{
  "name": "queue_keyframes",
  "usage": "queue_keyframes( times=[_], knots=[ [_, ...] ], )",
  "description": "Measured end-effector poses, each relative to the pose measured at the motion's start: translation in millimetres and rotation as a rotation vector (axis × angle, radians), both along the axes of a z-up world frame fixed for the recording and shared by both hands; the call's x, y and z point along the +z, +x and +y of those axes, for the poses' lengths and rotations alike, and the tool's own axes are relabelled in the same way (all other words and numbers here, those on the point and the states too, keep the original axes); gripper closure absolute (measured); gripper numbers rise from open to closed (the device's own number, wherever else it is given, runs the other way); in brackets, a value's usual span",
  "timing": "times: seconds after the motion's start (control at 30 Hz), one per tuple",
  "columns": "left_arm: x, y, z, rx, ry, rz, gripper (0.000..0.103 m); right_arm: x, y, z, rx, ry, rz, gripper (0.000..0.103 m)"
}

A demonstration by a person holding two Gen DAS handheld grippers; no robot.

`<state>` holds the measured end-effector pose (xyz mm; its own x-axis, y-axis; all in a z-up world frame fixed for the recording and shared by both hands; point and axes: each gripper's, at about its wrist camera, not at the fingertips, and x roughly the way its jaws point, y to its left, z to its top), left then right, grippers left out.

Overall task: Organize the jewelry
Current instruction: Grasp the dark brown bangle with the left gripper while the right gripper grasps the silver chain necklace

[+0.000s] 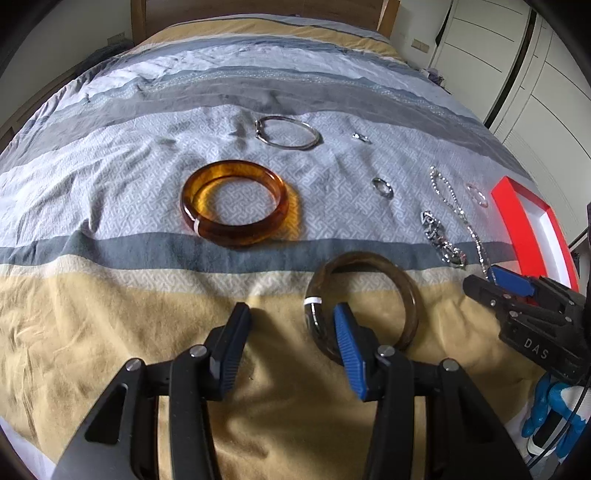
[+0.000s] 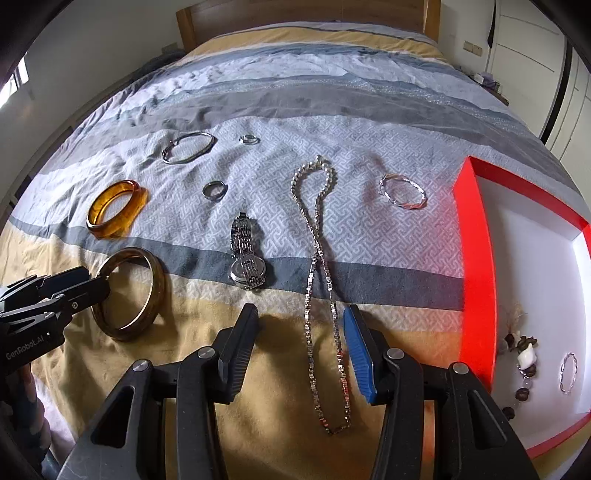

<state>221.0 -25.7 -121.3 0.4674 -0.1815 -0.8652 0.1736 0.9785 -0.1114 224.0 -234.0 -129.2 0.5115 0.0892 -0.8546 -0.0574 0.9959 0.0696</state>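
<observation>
Jewelry lies on a striped bedspread. A dark brown bangle [image 1: 364,299] lies right in front of my open left gripper [image 1: 291,321], whose right finger reaches into the ring. An amber bangle [image 1: 234,206] lies beyond it. My open right gripper [image 2: 301,328] straddles a long silver chain necklace [image 2: 319,280]. A silver watch [image 2: 245,254] lies left of the chain. A red tray [image 2: 476,266] with a white floor stands at the right and holds a beaded piece [image 2: 522,354] and a thin bracelet [image 2: 567,373]. The left gripper also shows in the right wrist view [image 2: 99,284] at the brown bangle [image 2: 131,295].
A thin silver bangle [image 2: 188,147], two small rings [image 2: 213,190] [image 2: 249,139] and a twisted silver bracelet [image 2: 402,191] lie farther up the bed. The wooden headboard [image 2: 303,14] is at the far end. White wardrobe doors [image 1: 532,74] stand to the right.
</observation>
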Motion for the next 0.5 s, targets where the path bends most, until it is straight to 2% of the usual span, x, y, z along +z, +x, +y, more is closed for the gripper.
queue_keyframes(
  times=[0.23, 0.33, 0.43, 0.5],
  knots=[
    [-9.8, 8.9, -8.8, -0.005, 0.033, 0.014, 0.059, -12.1, 6.5, -7.0, -0.032, 0.033, 0.008, 0.056],
    [-10.9, 12.6, -12.6, -0.017, 0.046, 0.007, 0.059, -13.2, 8.4, -10.3, -0.045, 0.044, 0.006, 0.063],
    [-9.6, 13.3, -14.5, -0.023, 0.062, -0.005, 0.065, -12.9, 11.1, -15.1, -0.060, 0.049, 0.008, 0.078],
    [-7.4, 12.8, -15.5, -0.024, 0.076, -0.017, 0.078, -12.0, 13.3, -18.8, -0.072, 0.048, 0.014, 0.097]
  ],
)
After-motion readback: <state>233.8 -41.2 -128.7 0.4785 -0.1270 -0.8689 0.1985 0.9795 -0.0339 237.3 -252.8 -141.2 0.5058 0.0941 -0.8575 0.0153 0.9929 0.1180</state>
